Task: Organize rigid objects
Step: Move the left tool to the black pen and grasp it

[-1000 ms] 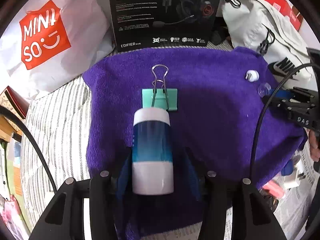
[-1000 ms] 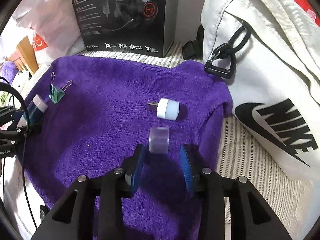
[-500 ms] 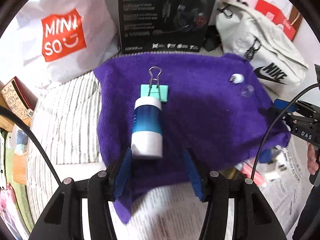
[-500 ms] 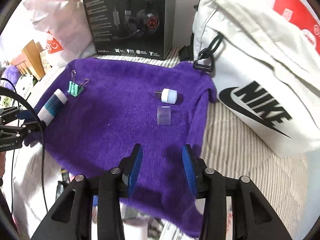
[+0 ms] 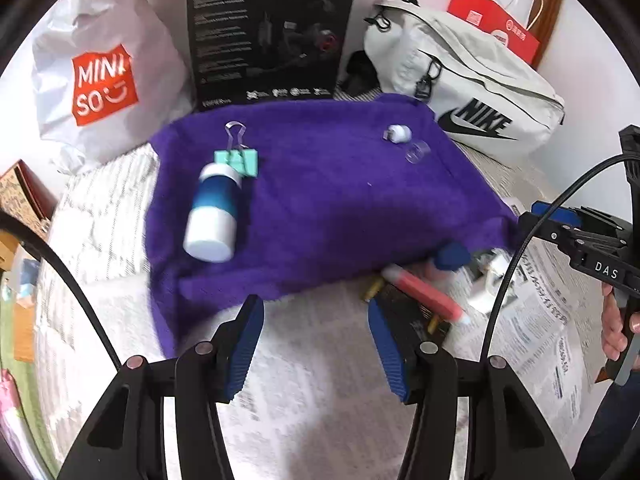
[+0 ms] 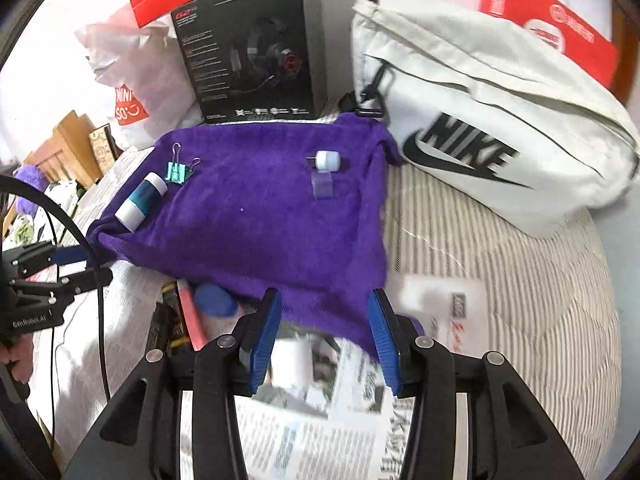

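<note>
A purple towel (image 5: 332, 204) (image 6: 264, 216) lies on the bed. On it lie a blue-and-white bottle (image 5: 214, 212) (image 6: 141, 202), a green binder clip (image 5: 237, 160) (image 6: 179, 170), a small white USB plug (image 5: 398, 134) (image 6: 327, 161) and a clear cap (image 5: 417, 153) (image 6: 322, 186). My left gripper (image 5: 316, 340) is open and empty, off the towel's near edge. My right gripper (image 6: 324, 336) is open and empty over the towel's near edge.
A pink pen (image 5: 424, 294) (image 6: 191, 316), a blue lump (image 5: 452, 257) (image 6: 214, 299) and other small items lie on newspaper by the towel's near edge. A black headset box (image 5: 268, 32), a Miniso bag (image 5: 104, 80) and a white Nike bag (image 6: 492, 128) stand behind.
Both grippers have pulled back from the towel and risen. The left has let go of the bottle, which lies by the clip. The right has left the clear cap by the plug.
</note>
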